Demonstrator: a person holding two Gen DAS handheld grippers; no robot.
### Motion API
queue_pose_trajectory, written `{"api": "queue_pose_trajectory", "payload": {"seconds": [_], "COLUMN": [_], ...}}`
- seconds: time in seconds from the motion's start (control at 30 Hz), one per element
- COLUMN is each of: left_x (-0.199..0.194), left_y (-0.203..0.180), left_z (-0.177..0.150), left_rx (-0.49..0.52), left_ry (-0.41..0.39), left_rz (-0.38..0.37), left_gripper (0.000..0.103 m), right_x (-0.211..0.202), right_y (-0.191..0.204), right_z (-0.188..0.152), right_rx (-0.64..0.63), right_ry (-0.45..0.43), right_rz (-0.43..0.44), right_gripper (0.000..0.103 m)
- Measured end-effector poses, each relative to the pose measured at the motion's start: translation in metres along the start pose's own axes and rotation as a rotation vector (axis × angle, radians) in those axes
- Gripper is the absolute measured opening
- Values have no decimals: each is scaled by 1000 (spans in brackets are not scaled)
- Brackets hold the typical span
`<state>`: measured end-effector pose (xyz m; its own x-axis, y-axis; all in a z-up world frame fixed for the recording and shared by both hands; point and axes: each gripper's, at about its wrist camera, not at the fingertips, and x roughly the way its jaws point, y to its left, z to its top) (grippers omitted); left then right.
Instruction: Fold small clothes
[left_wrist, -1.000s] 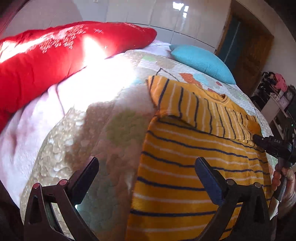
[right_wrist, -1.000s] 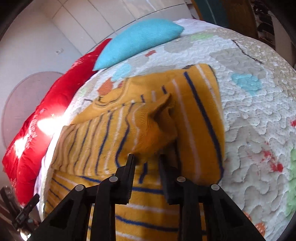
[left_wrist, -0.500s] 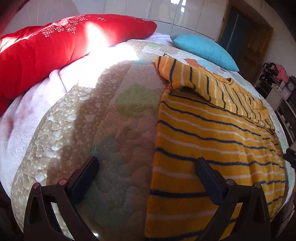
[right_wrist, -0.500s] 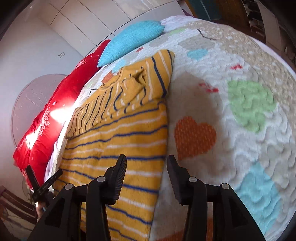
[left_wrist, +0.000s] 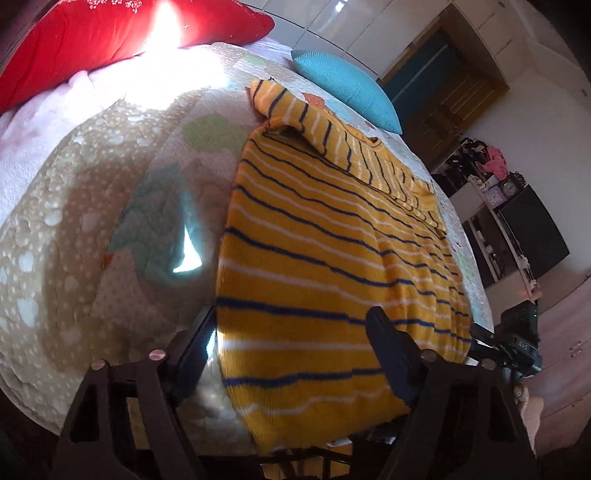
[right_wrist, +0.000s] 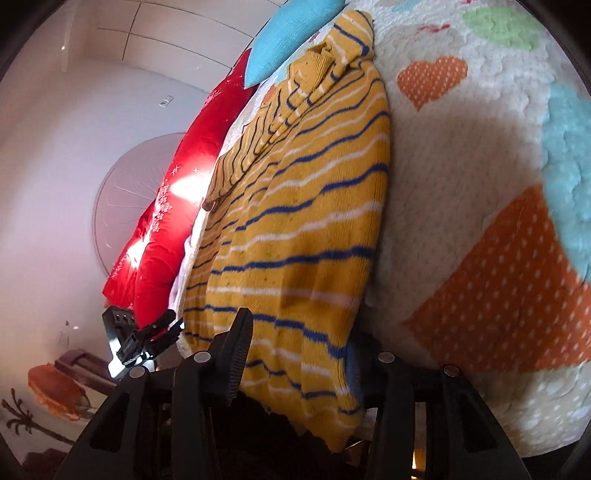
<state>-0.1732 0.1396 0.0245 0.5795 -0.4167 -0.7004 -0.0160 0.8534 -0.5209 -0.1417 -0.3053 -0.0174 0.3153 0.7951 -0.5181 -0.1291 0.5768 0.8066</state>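
Note:
A yellow sweater with blue and white stripes (left_wrist: 325, 236) lies flat on the quilted bed, both sleeves folded across its chest. It also shows in the right wrist view (right_wrist: 306, 229). My left gripper (left_wrist: 291, 343) is open, its fingers straddling the sweater's near left hem corner. My right gripper (right_wrist: 299, 354) is open, its fingers on either side of the near right hem corner at the bed's edge. The right gripper shows in the left wrist view (left_wrist: 506, 347) at the hem's far end, and the left gripper shows in the right wrist view (right_wrist: 144, 339).
A patterned quilt (left_wrist: 110, 206) covers the bed. A red pillow (left_wrist: 110, 33) and a blue pillow (left_wrist: 347, 92) lie at the head. A door (left_wrist: 454, 96) and cluttered shelves (left_wrist: 495, 184) stand to the right. The bed's near edge is just below both grippers.
My right gripper let go of the folded sleeve and opened. Both grippers pulled back to the near hem and now straddle its two corners.

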Motion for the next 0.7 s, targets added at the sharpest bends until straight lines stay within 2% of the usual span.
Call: {"api": "queue_pose_trajectory", "payload": {"seconds": [0.03, 0.3, 0.43, 0.47, 0.5, 0.53, 0.57, 0.63, 0.7], "left_x": [-2, 3, 8, 7, 7, 6, 2, -8, -19], "left_y": [2, -3, -4, -3, -2, -1, 3, 10, 9], "left_z": [-6, -40, -43, -42, -42, -41, -42, -43, -43], "left_rx": [-12, -54, -82, -96, -104, -104, -111, -166, -175], "left_ry": [3, 5, -4, -6, -7, -3, 2, -13, -34], "left_rz": [-15, -86, -72, -57, -27, 14, 28, -28, -39], "left_gripper": [70, 70, 69, 65, 46, 19, 10, 10, 10], "right_x": [3, 29, 39, 39, 39, 38, 37, 31, 19], "right_y": [0, 7, 11, 12, 13, 17, 19, 25, 33], "right_z": [-6, -43, -48, -48, -48, -48, -49, -50, -48], "right_rx": [-1, 6, 7, 4, -3, -13, -24, -49, -74], "right_ry": [14, 99, 105, 105, 108, 113, 115, 105, 89], "right_rz": [10, 16, -5, -11, -21, -33, -42, -53, -46], "right_gripper": [50, 51, 50, 43, 29, 22, 18, 15, 13]}}
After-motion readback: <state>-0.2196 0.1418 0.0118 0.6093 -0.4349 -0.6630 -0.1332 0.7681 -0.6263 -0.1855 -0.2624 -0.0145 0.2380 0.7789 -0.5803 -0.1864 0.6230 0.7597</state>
